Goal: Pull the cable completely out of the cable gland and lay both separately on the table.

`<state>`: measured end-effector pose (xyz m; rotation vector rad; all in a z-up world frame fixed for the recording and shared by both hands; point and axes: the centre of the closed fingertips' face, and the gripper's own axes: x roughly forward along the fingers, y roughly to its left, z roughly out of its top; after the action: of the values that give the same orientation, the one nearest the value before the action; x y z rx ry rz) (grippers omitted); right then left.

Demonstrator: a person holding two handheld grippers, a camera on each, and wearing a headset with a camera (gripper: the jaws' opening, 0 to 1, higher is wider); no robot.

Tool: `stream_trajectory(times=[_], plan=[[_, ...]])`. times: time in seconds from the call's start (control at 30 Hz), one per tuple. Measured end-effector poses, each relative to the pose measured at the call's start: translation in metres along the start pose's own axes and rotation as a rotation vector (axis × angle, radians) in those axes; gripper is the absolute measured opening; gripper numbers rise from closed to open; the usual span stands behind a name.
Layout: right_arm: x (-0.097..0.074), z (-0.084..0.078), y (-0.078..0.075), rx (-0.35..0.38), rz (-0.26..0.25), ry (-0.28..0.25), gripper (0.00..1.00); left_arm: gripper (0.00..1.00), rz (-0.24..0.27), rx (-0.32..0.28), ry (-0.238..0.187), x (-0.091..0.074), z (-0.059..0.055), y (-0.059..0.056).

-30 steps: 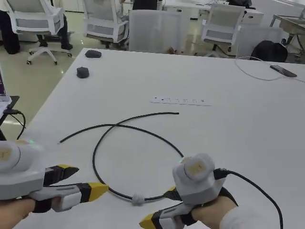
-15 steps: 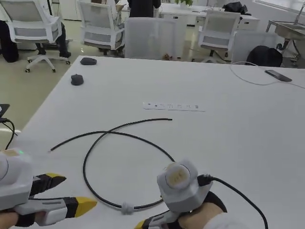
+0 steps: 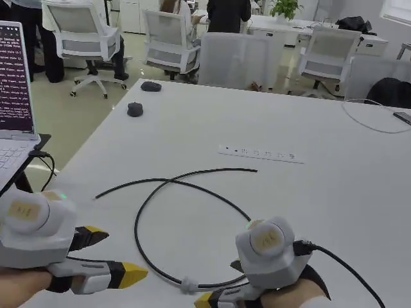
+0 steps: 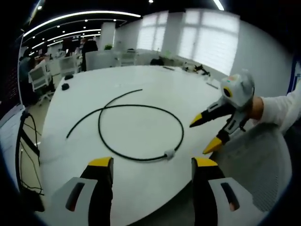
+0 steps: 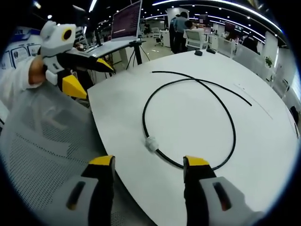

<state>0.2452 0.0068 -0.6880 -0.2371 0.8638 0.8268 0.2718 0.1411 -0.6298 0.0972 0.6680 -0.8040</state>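
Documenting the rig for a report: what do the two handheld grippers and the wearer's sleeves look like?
Both the left gripper and right gripper have white bodies and black jaws with yellow tips. A black lead trails from the right gripper. The person wears white sleeves.

Head cam looks fwd-down on table [image 3: 334, 212]; gripper cams low at near edge, facing inward; all share cable [image 4: 99, 127].

open-plan office, swivel chairs [image 3: 168, 40], desks, laptop [image 3: 14, 96], ceiling strip lights [image 5: 92, 5]
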Motion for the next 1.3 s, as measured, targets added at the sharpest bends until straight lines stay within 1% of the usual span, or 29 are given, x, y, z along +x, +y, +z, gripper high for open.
stream_trajectory(times=[0.07, 0.13, 0.17, 0.2, 0.23, 0.27, 0.3, 0.33, 0.43, 0.47, 0.5, 0.57, 0.63, 0.7, 0.73, 0.83, 0.87, 0.9, 0.97, 1.07, 1.1, 1.13, 1.2, 1.27, 1.3], plan=[[0.001, 0.004, 0.000, -0.005, 0.014, -0.011, 0.56, 0.67, 0.003, -0.010, 0.002, -0.001, -0.001, 0.001], [0.005, 0.005, -0.003, -0.032, 0.015, -0.015, 0.54, 0.67, 0.006, -0.025, -0.017, -0.002, 0.002, 0.004], [0.007, 0.005, -0.004, -0.052, 0.013, -0.013, 0.53, 0.67, 0.007, -0.030, -0.024, -0.003, 0.004, 0.005], [0.009, 0.003, -0.006, -0.088, 0.021, 0.002, 0.52, 0.67, 0.007, -0.033, -0.027, -0.003, 0.004, 0.006], [0.011, 0.002, -0.007, -0.102, 0.024, 0.010, 0.51, 0.67, 0.009, -0.034, -0.028, -0.003, 0.004, 0.006], [0.013, 0.002, -0.008, -0.121, 0.028, 0.006, 0.50, 0.66, 0.012, -0.034, -0.028, -0.003, 0.004, 0.007], [0.014, 0.004, -0.009, -0.140, 0.032, -0.011, 0.48, 0.66, 0.013, -0.035, -0.027, -0.003, 0.004, 0.007], [0.016, 0.004, -0.011, -0.135, 0.038, -0.017, 0.46, 0.66, 0.015, -0.040, -0.025, -0.002, 0.003, 0.008], [0.022, 0.004, -0.014, -0.152, 0.069, -0.009, 0.44, 0.66, 0.012, -0.043, -0.019, -0.002, 0.002, 0.010], [0.025, 0.005, -0.016, -0.165, 0.078, -0.009, 0.44, 0.66, 0.014, -0.027, -0.035, -0.002, 0.005, 0.010], [0.027, 0.005, -0.016, -0.169, 0.089, -0.010, 0.42, 0.65, 0.015, -0.016, -0.049, -0.002, 0.008, 0.010], [0.033, 0.005, -0.010, -0.134, 0.154, -0.013, 0.39, 0.64, 0.010, -0.011, -0.066, -0.003, 0.011, 0.010], [0.038, 0.005, -0.014, -0.149, 0.158, -0.011, 0.35, 0.62, 0.006, -0.004, -0.076, -0.003, 0.012, 0.009], [0.043, 0.003, -0.013, -0.167, 0.178, -0.003, 0.33, 0.61, 0.006, 0.004, -0.078, -0.002, 0.013, 0.009], [0.045, 0.002, -0.012, -0.166, 0.185, 0.002, 0.32, 0.61, 0.005, 0.005, -0.077, -0.002, 0.013, 0.009], [0.053, 0.000, -0.016, -0.167, 0.183, 0.003, 0.27, 0.61, 0.001, -0.002, -0.066, -0.001, 0.010, 0.009], [0.056, -0.001, -0.015, -0.155, 0.197, 0.000, 0.26, 0.61, 0.001, -0.003, -0.063, -0.001, 0.010, 0.009], [0.057, -0.002, -0.014, -0.146, 0.206, 0.000, 0.25, 0.61, 0.000, -0.006, -0.067, -0.001, 0.010, 0.009], [0.061, -0.005, -0.012, -0.136, 0.218, 0.009, 0.25, 0.60, -0.009, -0.021, -0.092, -0.002, 0.014, 0.009], [0.069, -0.009, -0.014, -0.126, 0.204, 0.025, 0.24, 0.59, -0.008, -0.036, -0.098, -0.002, 0.015, 0.011], [0.071, -0.010, -0.013, -0.137, 0.206, 0.032, 0.23, 0.59, -0.005, -0.036, -0.097, -0.002, 0.014, 0.012], [0.074, -0.013, -0.014, -0.164, 0.200, 0.046, 0.23, 0.59, 0.000, -0.038, -0.095, -0.002, 0.014, 0.013], [0.077, -0.015, -0.015, -0.182, 0.189, 0.061, 0.22, 0.59, 0.000, -0.046, -0.096, -0.002, 0.013, 0.013], [0.080, -0.015, -0.017, -0.206, 0.174, 0.060, 0.18, 0.58, -0.009, -0.065, -0.102, -0.002, 0.014, 0.013], [0.081, -0.017, -0.015, -0.217, 0.180, 0.067, 0.17, 0.58, -0.012, -0.073, -0.104, -0.002, 0.014, 0.011]])
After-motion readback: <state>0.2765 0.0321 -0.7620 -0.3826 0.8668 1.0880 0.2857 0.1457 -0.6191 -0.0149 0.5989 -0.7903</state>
